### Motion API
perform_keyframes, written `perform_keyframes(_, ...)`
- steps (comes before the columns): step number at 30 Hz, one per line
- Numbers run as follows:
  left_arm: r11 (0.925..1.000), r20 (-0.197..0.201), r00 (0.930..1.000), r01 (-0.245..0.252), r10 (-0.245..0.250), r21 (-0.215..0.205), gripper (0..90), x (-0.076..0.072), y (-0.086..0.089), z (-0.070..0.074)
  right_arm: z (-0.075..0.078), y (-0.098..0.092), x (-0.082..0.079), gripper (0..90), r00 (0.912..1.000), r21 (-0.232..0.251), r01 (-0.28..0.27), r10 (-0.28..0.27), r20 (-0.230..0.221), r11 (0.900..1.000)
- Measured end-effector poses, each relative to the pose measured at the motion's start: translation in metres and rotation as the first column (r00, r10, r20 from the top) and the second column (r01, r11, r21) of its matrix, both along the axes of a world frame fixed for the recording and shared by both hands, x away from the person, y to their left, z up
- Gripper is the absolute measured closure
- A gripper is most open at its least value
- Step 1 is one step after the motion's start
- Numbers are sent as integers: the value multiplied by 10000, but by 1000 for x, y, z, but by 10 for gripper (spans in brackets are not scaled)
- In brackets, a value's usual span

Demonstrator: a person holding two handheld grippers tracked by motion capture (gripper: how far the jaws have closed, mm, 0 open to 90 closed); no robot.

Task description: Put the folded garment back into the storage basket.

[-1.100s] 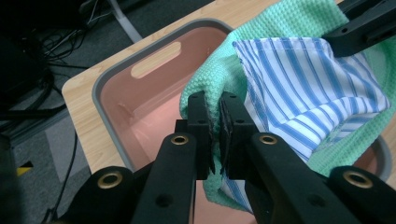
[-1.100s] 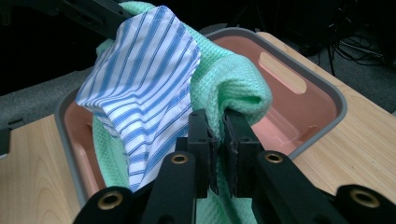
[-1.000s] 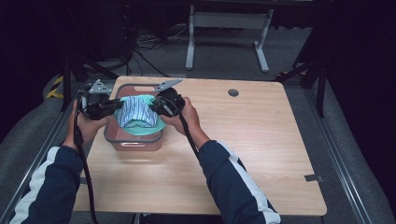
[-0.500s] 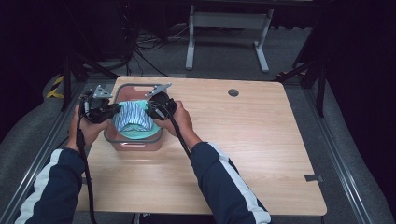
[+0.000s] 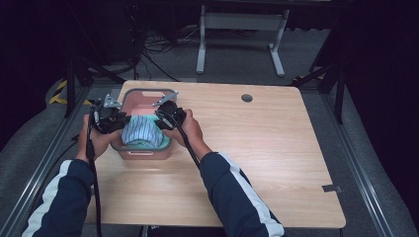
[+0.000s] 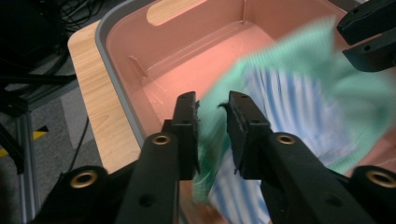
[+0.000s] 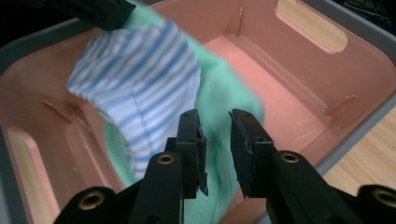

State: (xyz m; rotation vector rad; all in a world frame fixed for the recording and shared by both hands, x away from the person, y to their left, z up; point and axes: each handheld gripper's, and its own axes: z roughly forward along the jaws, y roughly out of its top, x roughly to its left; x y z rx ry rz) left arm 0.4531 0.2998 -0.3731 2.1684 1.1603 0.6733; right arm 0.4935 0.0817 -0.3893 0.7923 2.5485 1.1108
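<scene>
A folded cloth [image 5: 142, 132], blue-and-white striped with a green layer, lies low in the pink bin [image 5: 144, 92] at the table's left. My left gripper [image 5: 118, 121] is at the cloth's left edge and my right gripper [image 5: 163, 118] at its right edge, both inside the bin. In the left gripper view the left gripper [image 6: 212, 100] has just been opening; blurred green cloth [image 6: 289, 93] sits in the gap, not pinched. In the right gripper view the right gripper [image 7: 214, 116] has also just been opening, with the cloth [image 7: 140, 79] loose beyond its jaws over the bin's floor [image 7: 289, 60].
The bin stands near the left edge of a wooden table [image 5: 257, 163] that has a round cable hole [image 5: 246, 98]. A grey metal stand [image 5: 242, 22] and cables lie on the floor behind. The opposite gripper's jaws [image 6: 369, 32] show at the cloth's far corner.
Both hands have sunk, carrying the cloth from above the bin's rim down into it. Both pairs of jaws have parted and the cloth is slipping free.
</scene>
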Motion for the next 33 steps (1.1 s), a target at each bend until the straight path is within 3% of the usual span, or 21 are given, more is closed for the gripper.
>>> perform_keyframes(10, 9999, 97, 9998, 154, -154, 9, 646, -6, -9, 4, 4, -11, -2, 661, 9997, -236, 36, -31, 223, 9997)
perform_keyframes(16, 9996, 447, 9988, 221, -214, -154, 576, -15, -17, 7, 7, -22, -6, 615, 9994, -295, 64, -54, 353, 9995)
perform_keyframes(24, 9971, 803, 9941, 743, -727, -182, 518, -31, -30, 15, 15, -38, -13, 548, 9979, -393, 75, -49, 646, 9992)
perform_keyframes(33, 9902, 932, 9884, 1261, -1202, -607, 452, -45, -47, 19, 23, -58, -21, 515, 9950, -573, 118, -60, 1002, 9983)
